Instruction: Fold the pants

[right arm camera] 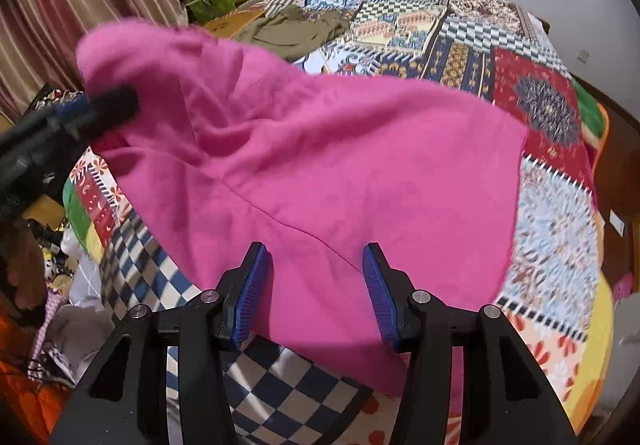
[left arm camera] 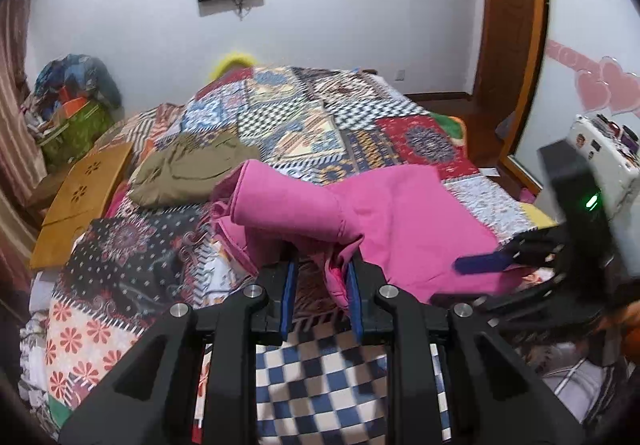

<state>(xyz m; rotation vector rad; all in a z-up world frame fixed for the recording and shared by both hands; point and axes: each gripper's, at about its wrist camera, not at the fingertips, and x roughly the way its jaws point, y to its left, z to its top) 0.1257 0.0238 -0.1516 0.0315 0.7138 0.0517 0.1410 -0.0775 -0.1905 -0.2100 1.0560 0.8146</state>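
The pink pants (left arm camera: pixel 380 213) lie on the patchwork quilt (left arm camera: pixel 304 121) of a bed. My left gripper (left arm camera: pixel 322 273) has its jaws parted, and a fold of the pink cloth hangs between them against the right pad; its end is lifted and draped over. In the right wrist view the pants (right arm camera: pixel 320 165) spread across the bed, and the left gripper (right arm camera: pixel 96 109) enters from the left, under the raised pink cloth. My right gripper (right arm camera: pixel 316 277) is open, its blue pads over the near edge of the pants, holding nothing. It also shows in the left wrist view (left arm camera: pixel 500 261).
Folded olive pants (left arm camera: pixel 188 169) lie further back on the bed. A wooden lap table (left arm camera: pixel 80 201) sits at the bed's left edge. Cluttered boxes (left arm camera: pixel 72 113) stand by the striped curtain. A wooden door frame (left arm camera: pixel 512 45) and a white device (left arm camera: pixel 600 157) are at right.
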